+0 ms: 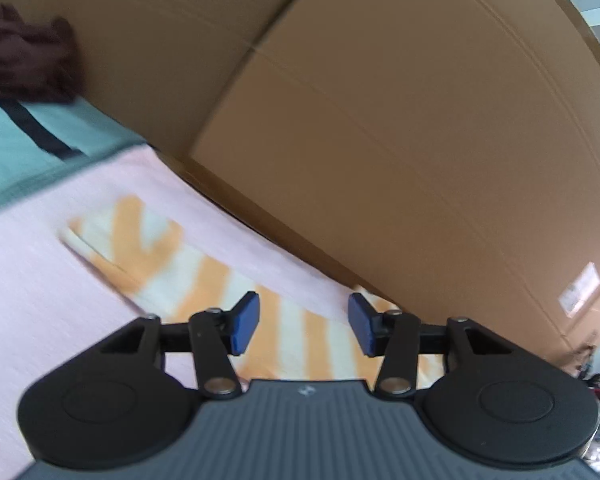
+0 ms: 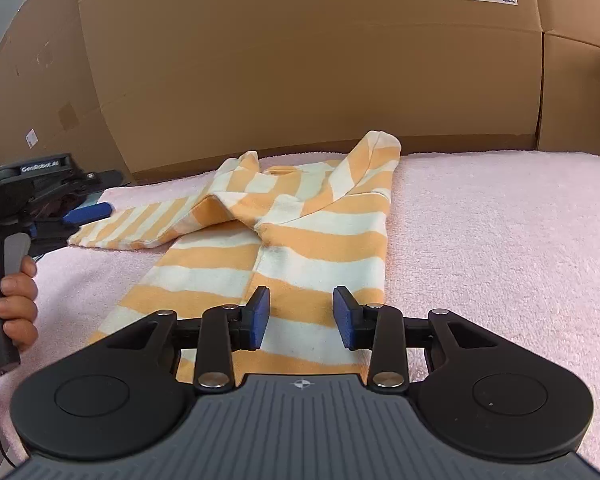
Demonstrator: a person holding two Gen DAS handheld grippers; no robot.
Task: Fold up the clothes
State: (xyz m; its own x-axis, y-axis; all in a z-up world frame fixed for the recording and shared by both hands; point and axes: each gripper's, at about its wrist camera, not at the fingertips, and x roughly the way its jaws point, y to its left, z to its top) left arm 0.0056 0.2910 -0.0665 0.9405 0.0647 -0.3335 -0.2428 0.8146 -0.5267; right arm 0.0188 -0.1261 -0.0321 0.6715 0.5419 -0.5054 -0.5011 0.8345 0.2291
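Observation:
An orange-and-white striped shirt [image 2: 300,240] lies partly folded on a pink towel [image 2: 500,240], one sleeve stretched out to the left. My right gripper [image 2: 302,318] hovers open over the shirt's near hem, with nothing pinched between its blue pads. My left gripper [image 1: 304,324] is open too, above the striped shirt [image 1: 204,272], its pads apart and empty. In the right wrist view a blue fingertip [image 2: 88,211] of the left gripper shows beside the sleeve end, and a person's hand [image 2: 16,292] grips its handle.
Tall cardboard boxes [image 2: 300,60] wall off the far side of the towel, also seen as boxes [image 1: 380,120] close by. A dark maroon cloth [image 1: 24,64] and teal fabric [image 1: 20,140] lie beyond the pink towel [image 1: 40,300].

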